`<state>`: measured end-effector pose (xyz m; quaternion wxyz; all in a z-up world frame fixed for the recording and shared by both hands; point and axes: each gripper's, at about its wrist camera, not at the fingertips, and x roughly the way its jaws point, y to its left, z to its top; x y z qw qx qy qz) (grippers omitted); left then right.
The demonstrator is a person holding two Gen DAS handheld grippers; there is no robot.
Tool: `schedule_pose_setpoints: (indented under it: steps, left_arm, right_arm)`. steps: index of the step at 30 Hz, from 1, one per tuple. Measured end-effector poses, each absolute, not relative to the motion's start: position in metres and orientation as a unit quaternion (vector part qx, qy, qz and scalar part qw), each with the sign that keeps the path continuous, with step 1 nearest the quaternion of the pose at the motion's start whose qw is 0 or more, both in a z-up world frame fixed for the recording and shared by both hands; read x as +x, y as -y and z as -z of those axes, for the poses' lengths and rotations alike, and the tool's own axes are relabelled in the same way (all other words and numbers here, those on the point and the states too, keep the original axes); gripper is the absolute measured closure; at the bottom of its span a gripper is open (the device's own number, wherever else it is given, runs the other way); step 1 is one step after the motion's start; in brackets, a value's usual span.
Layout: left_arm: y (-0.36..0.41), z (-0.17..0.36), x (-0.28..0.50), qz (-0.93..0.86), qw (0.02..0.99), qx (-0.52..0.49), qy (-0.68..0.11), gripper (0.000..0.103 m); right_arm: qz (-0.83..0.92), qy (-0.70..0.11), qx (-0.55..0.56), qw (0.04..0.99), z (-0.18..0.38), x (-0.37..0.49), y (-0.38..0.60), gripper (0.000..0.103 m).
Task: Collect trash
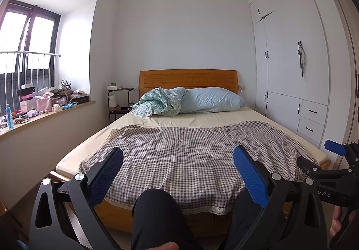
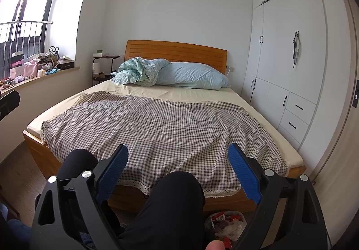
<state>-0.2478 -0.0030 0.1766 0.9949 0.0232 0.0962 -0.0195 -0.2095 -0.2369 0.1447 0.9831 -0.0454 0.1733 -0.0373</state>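
My left gripper (image 1: 178,157) is open with nothing between its blue pads, held above a person's knee in dark trousers (image 1: 157,211) at the foot of the bed. My right gripper (image 2: 178,152) is open too and holds nothing; its blue pad also shows in the left wrist view, at the right edge (image 1: 334,148). On the floor by the bed's near right corner lies a pile of trash (image 2: 226,223): red and white wrappers and crumpled plastic, partly hidden behind the right gripper's frame.
A wooden bed (image 1: 188,78) with a checked cloth (image 1: 179,149), a blue pillow (image 1: 211,99) and a bunched quilt (image 1: 157,102) fills the room. A cluttered windowsill (image 1: 44,102) is at the left, a bedside table (image 1: 120,102) beyond it, and white wardrobes (image 1: 289,70) at the right.
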Motion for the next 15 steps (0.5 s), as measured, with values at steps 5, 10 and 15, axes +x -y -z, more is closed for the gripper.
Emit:
schedule_pose_setpoints:
  steps: [5,10,15]
  left_arm:
    - [0.006,-0.173,-0.248,0.017,0.995,0.035,-0.092,0.008]
    - [0.004,-0.169,-0.238,0.023,0.994,0.017,-0.107,0.008]
    - [-0.001,-0.161,-0.204,0.026,0.993,0.013,-0.115,0.008]
  right_arm:
    - [0.037,-0.175,-0.047,0.983,-0.144,-0.209,0.237,0.016]
    - [0.048,-0.177,-0.052,0.982,-0.143,-0.206,0.240,0.016]
    - [0.031,-0.206,-0.025,0.978,-0.135,-0.173,0.259,0.016]
